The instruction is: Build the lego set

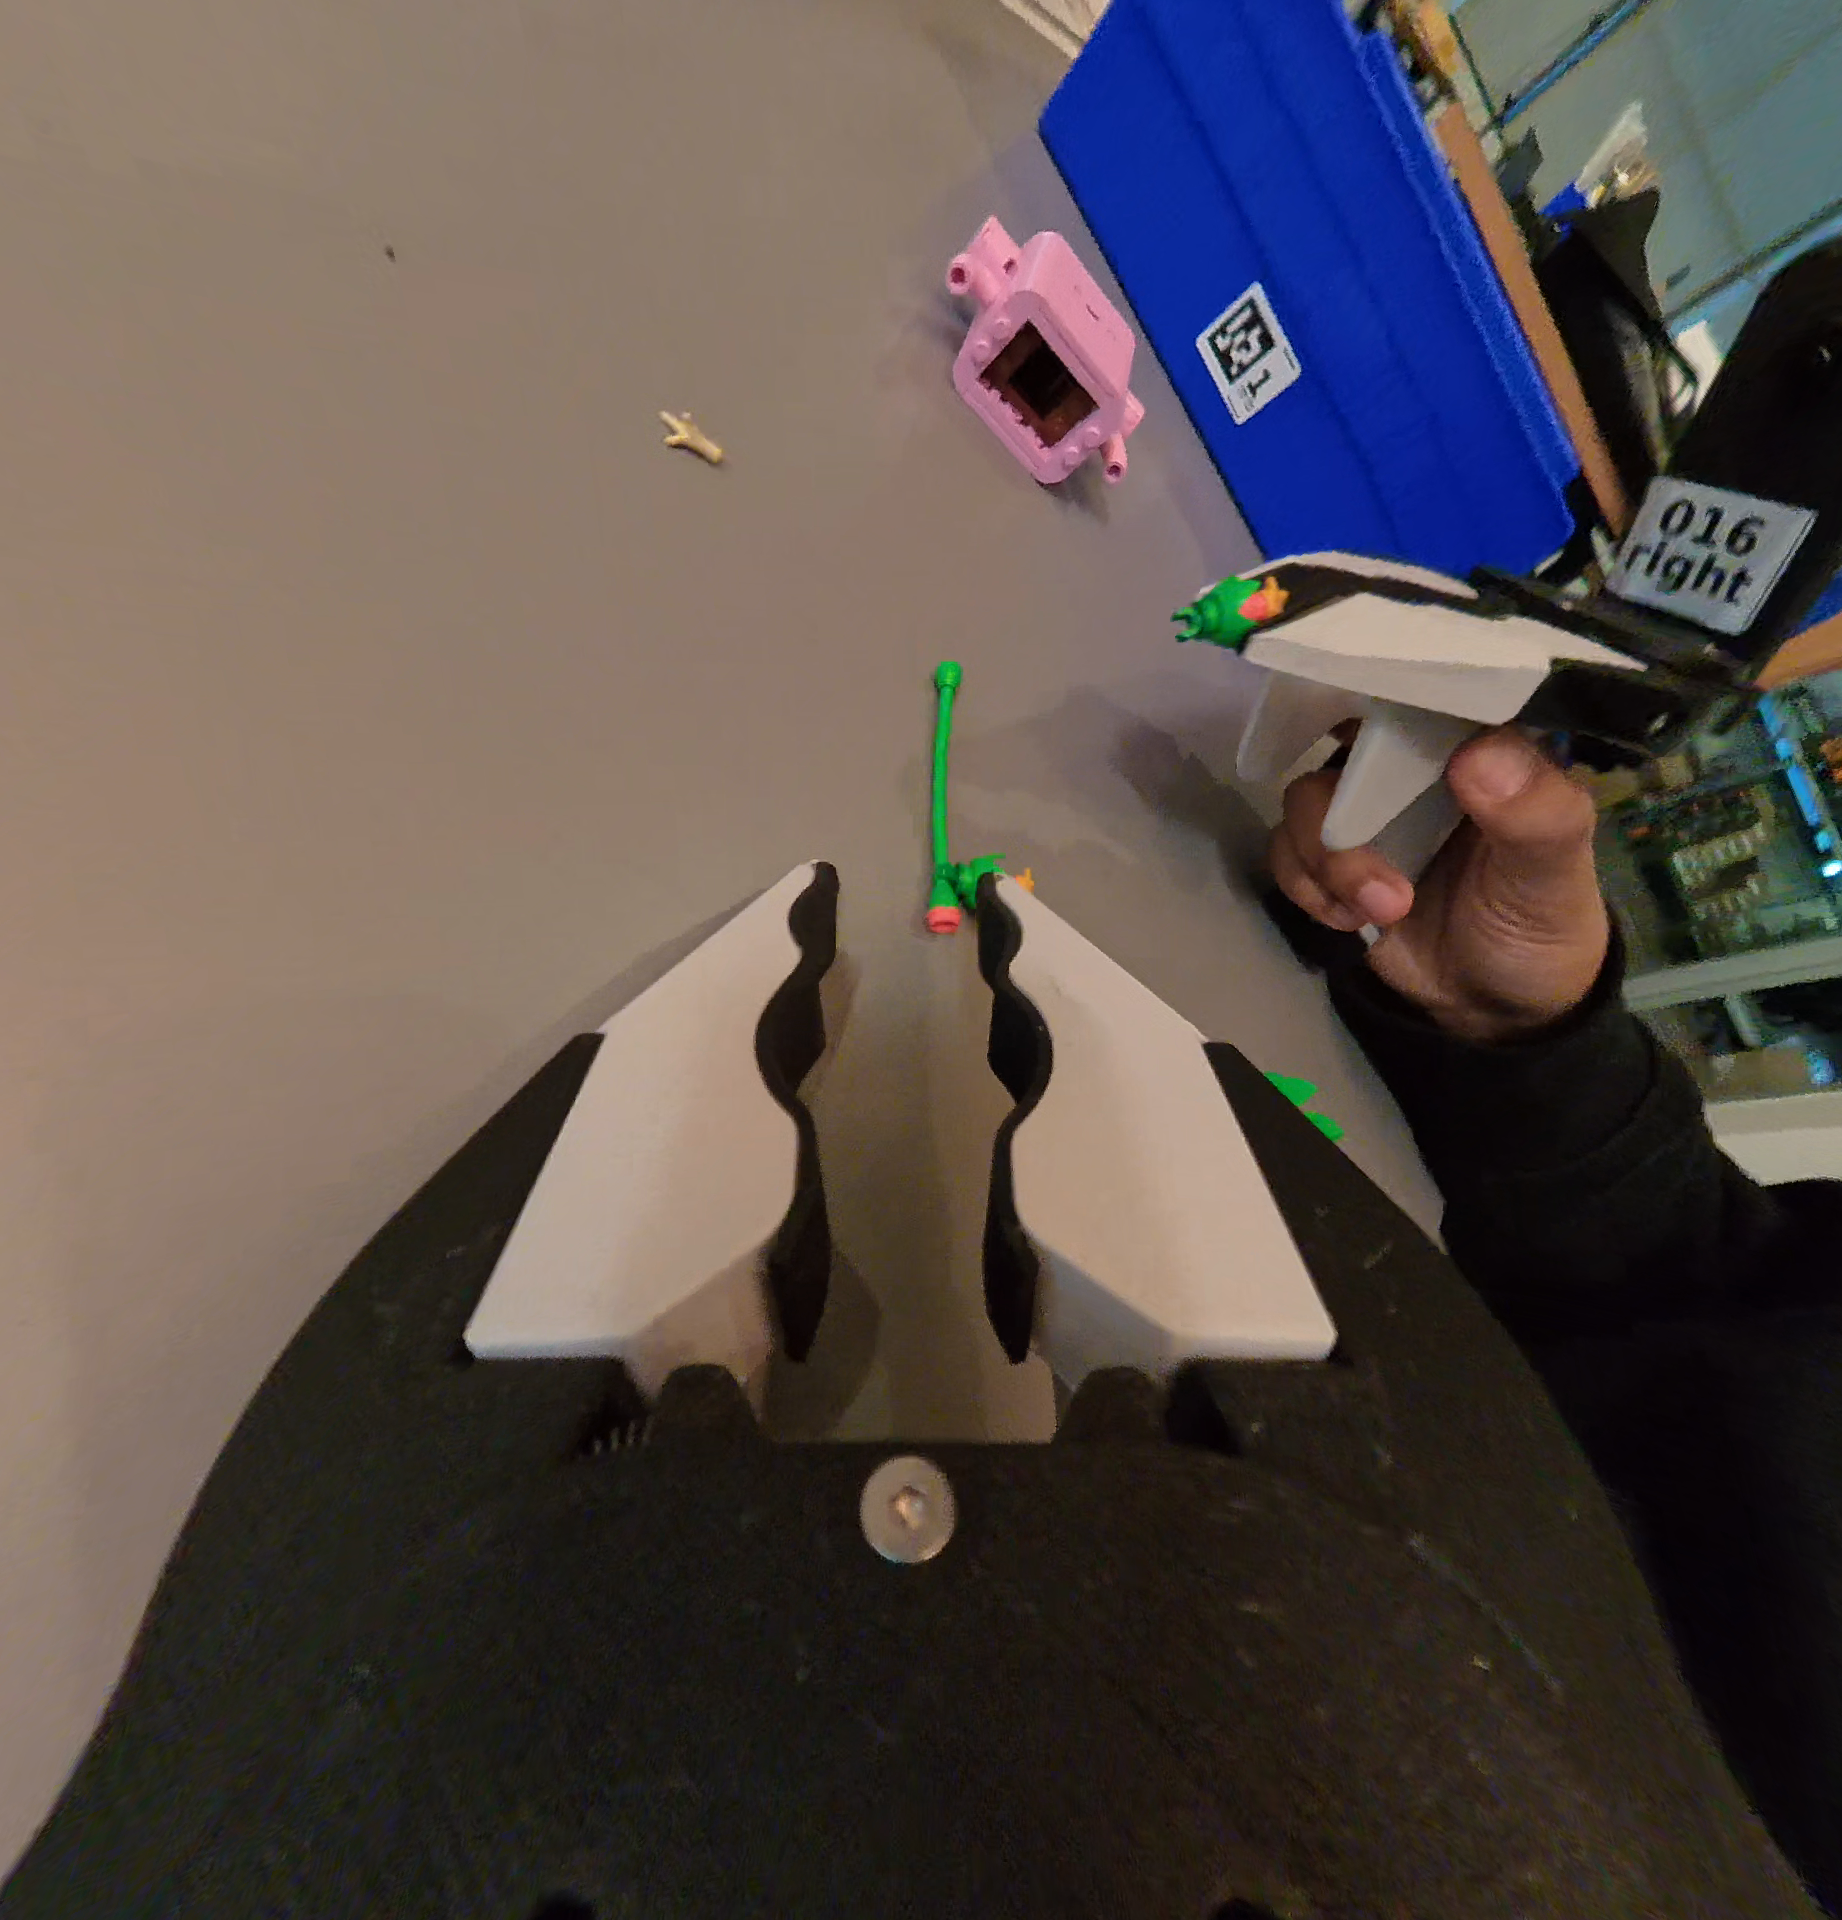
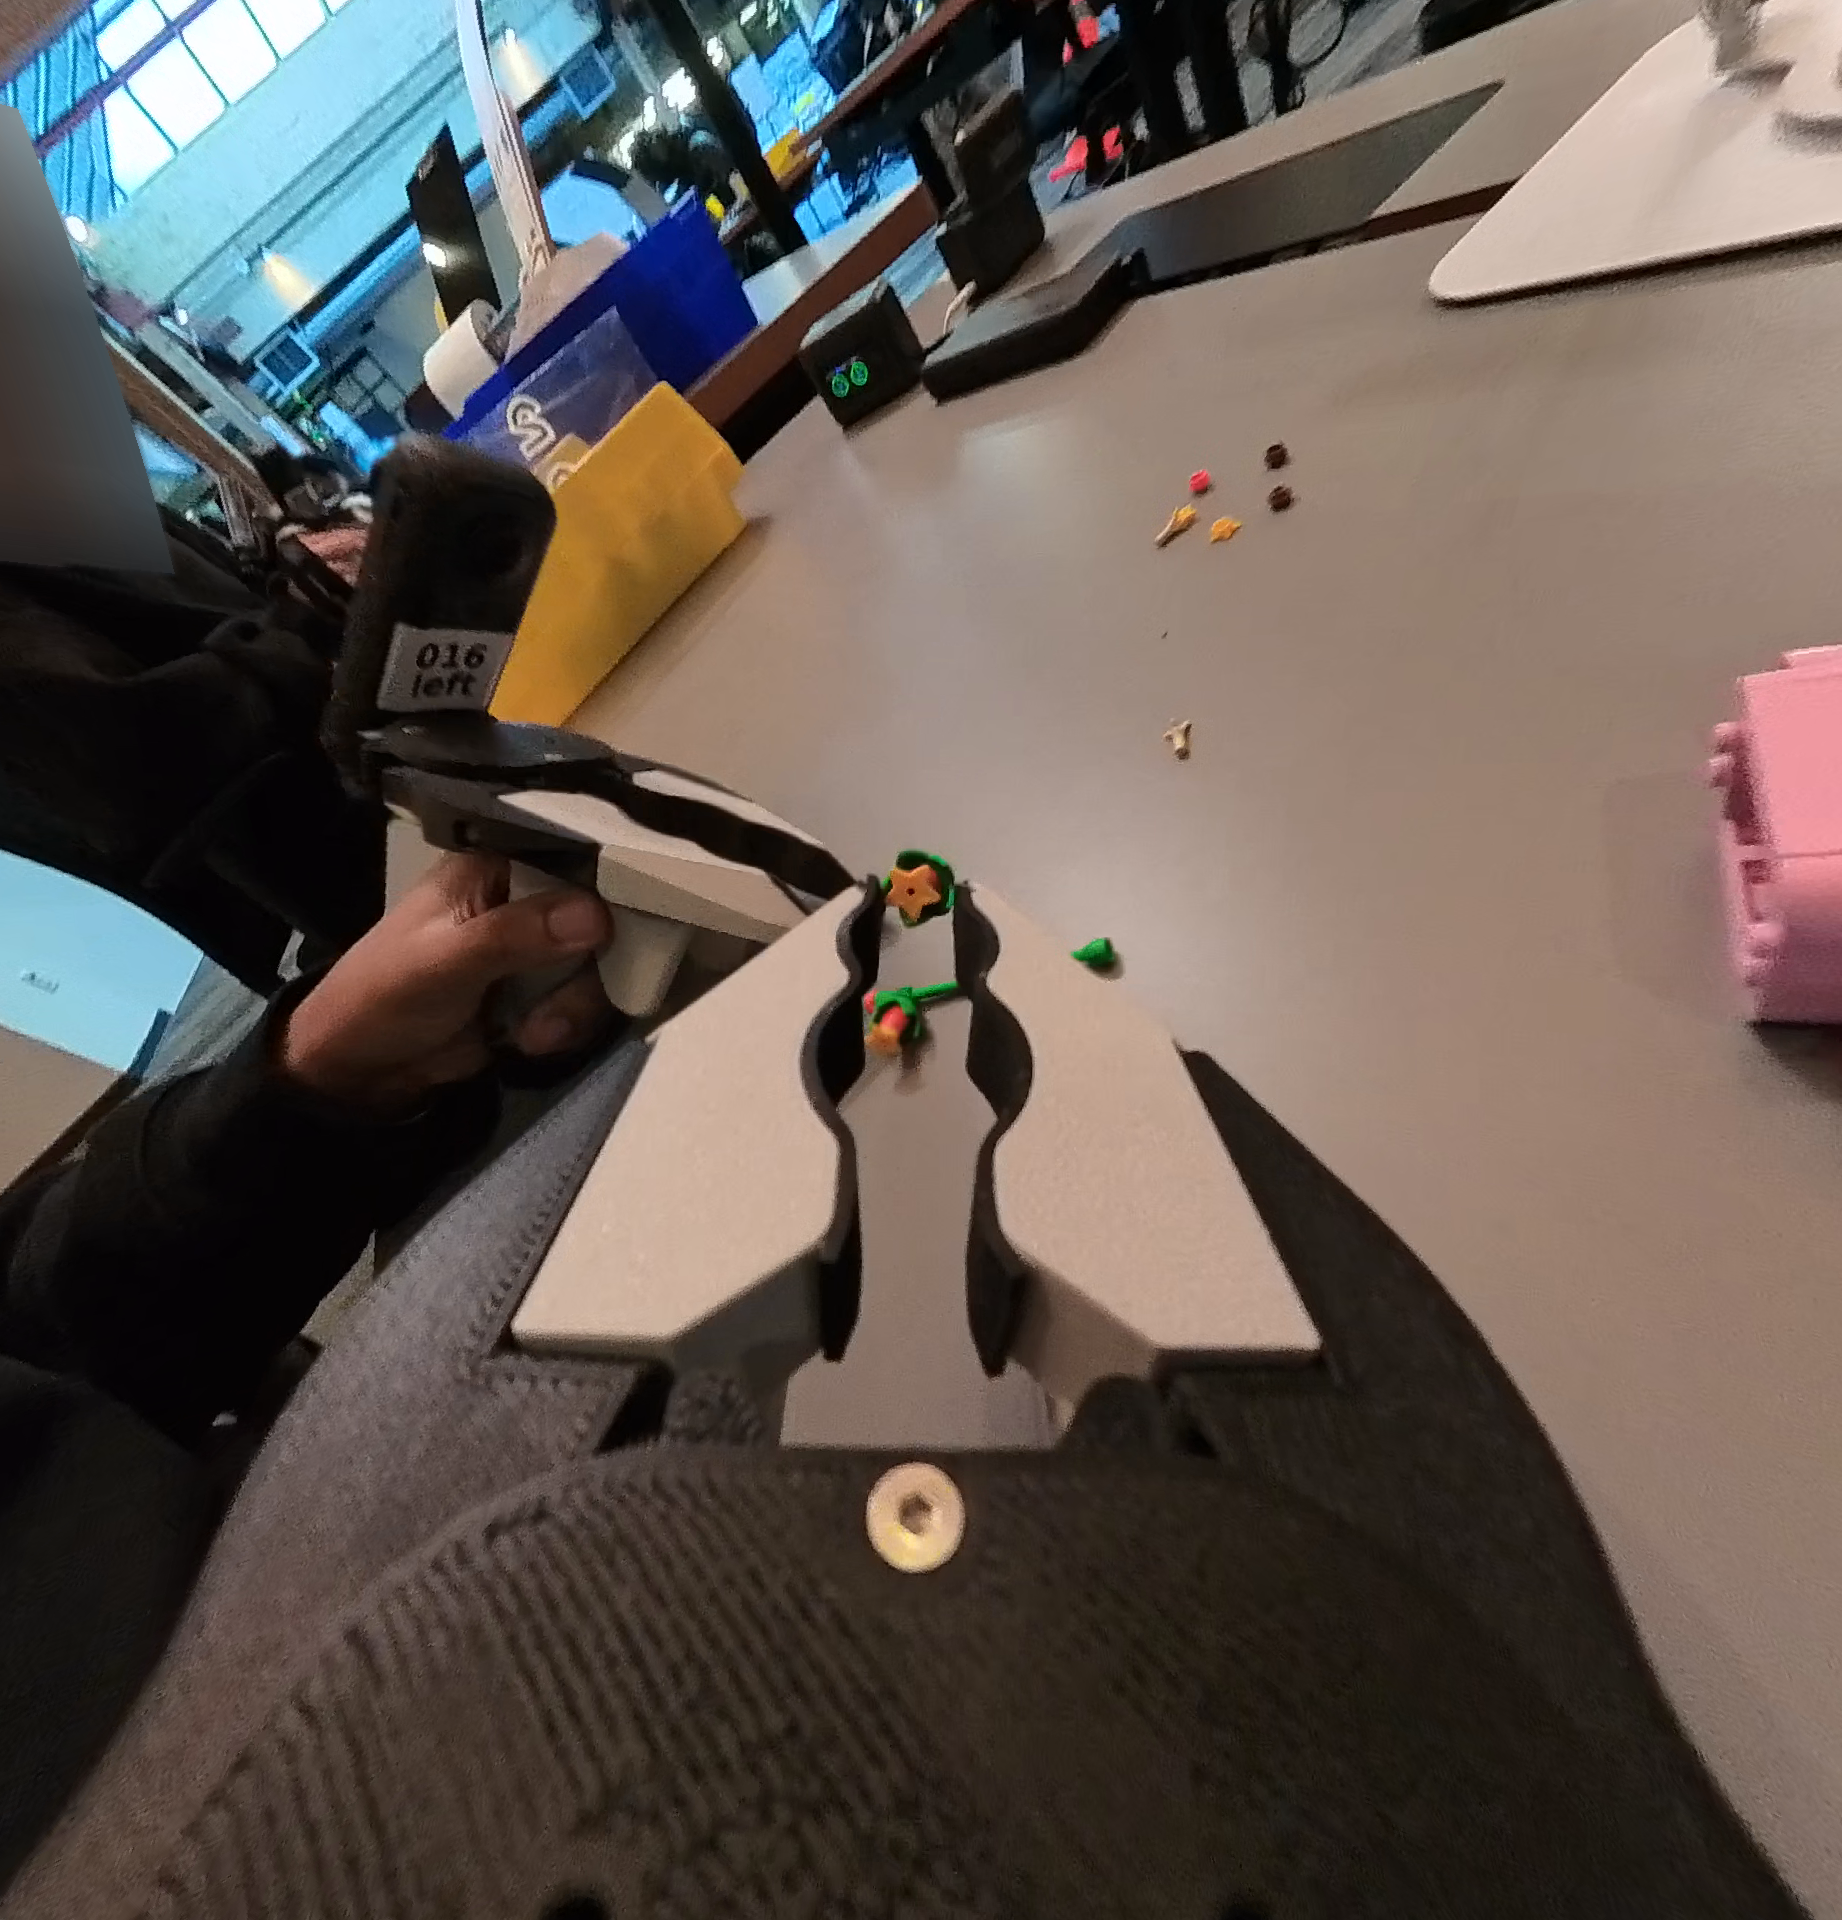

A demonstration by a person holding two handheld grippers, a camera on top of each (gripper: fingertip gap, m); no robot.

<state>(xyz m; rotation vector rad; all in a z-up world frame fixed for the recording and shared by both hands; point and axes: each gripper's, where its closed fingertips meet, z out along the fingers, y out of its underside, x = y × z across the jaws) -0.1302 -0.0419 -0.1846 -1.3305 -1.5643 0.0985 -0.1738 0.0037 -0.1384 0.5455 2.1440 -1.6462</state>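
Green flower piece [image 2: 918,890] pinched in right tool [image 2: 918,902]

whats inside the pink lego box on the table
Through the opening of the pink lego box, the left wrist view shows a dark brown interior with nothing clearly sitting in it. The deeper corners are in shadow, so small pieces there cannot be ruled out.

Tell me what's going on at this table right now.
A person is building a small lego set with two handheld grippers. The right gripper pinches a green flower piece with an orange star at its fingertips, held above the grey table. The left gripper is open, its fingers beside a green stem lying on the table. A pink lego box and loose small pieces wait nearby.
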